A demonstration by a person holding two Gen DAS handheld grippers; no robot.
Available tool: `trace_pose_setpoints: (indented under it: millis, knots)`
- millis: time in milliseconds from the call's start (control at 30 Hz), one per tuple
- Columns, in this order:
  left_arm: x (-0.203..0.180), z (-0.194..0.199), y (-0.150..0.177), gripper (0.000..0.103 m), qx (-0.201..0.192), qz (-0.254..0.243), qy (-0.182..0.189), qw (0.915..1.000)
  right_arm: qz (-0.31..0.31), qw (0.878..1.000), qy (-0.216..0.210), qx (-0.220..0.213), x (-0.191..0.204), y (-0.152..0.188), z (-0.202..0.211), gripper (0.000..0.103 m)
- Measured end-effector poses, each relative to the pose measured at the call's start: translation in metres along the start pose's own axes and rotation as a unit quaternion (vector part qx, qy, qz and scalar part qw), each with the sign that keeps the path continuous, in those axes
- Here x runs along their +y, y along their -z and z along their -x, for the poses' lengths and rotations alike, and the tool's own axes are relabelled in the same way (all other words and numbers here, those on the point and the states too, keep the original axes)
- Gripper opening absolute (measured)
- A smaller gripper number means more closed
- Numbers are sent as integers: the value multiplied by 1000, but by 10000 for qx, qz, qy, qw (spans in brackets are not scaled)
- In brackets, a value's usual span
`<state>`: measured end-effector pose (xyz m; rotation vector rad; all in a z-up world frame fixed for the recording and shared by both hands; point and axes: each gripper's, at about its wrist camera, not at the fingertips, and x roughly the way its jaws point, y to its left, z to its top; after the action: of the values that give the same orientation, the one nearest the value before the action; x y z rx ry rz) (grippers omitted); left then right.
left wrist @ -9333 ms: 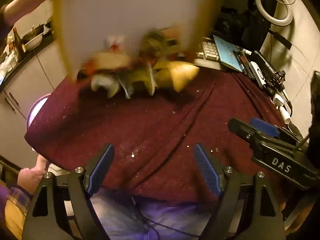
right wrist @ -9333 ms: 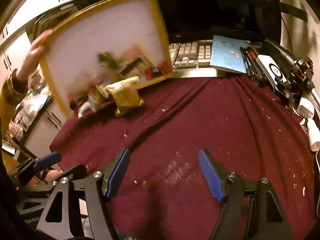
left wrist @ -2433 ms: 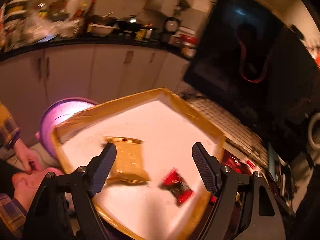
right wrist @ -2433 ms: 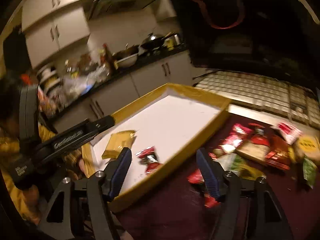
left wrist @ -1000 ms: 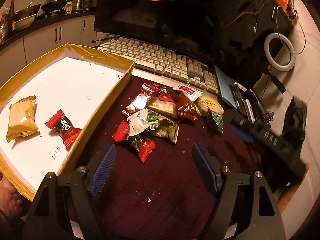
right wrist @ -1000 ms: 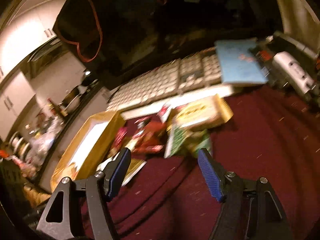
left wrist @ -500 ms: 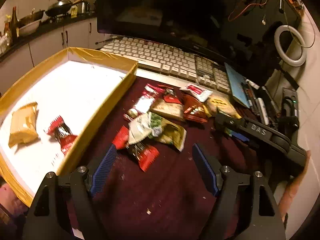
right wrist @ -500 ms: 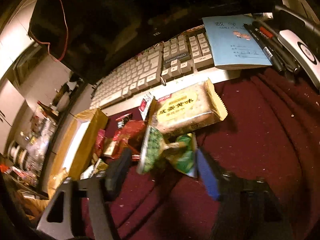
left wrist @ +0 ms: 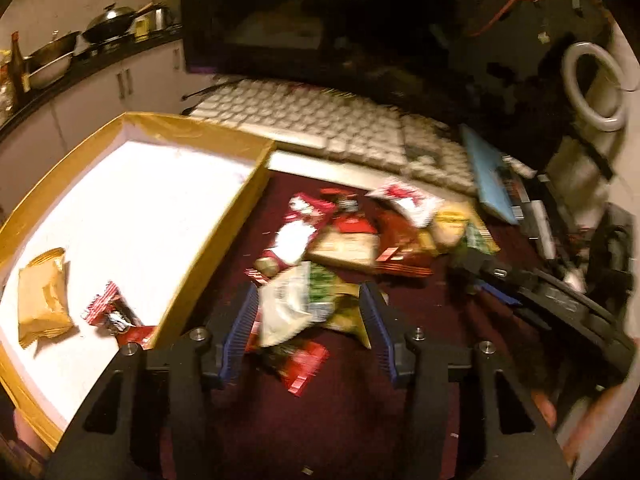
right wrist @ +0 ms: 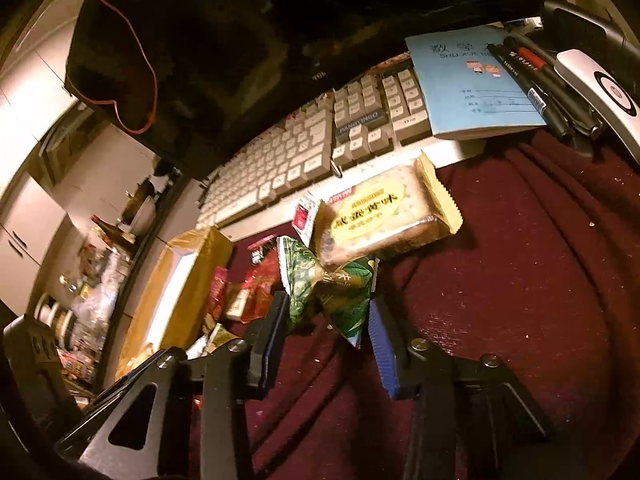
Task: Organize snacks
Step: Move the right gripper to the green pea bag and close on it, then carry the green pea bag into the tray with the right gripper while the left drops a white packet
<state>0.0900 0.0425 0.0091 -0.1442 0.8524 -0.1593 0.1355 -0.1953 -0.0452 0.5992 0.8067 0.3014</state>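
While the snack pile (left wrist: 352,240) lies on the maroon cloth (right wrist: 520,280) beside the yellow-rimmed tray (left wrist: 208,248), both grippers' jaws have just been closing. The left gripper (left wrist: 308,320) brackets a white-and-green packet (left wrist: 288,300) and the right gripper (right wrist: 328,320) a green packet (right wrist: 336,284); I cannot tell whether either grips.

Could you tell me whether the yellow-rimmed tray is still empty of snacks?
No, the tray already holds a yellow packet and a red-wrapped candy.

The blue notebook (right wrist: 476,84) carries the printed heading 数学 — smaller print beneath it is too fine to read. A dark key on the keyboard (right wrist: 316,156) reads PANGUINGO, as far as the letters can be made out. The yellow biscuit packet (right wrist: 384,216) bears Chinese characters on an oval label — they stay unclear.
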Motion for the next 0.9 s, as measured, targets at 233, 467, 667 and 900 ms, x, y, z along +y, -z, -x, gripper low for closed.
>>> trace_pose_setpoints:
  millis: [233, 467, 667, 900]
  knots:
    - [-24, -18, 12, 51, 383, 321, 345, 9982, 23, 9999, -112, -115, 3, -1, 4, 41]
    - [-23, -16, -1, 51, 286, 363, 158, 9988, 69, 9998, -99, -144, 4, -1, 4, 41]
    - [12, 1, -9, 52, -52, 493, -394, 9980, 100, 9997, -185, -124, 6, 0, 4, 41]
    - [28, -35, -11, 39, 763, 423, -357, 9955, 161, 9997, -197, -53, 7, 1, 2, 41]
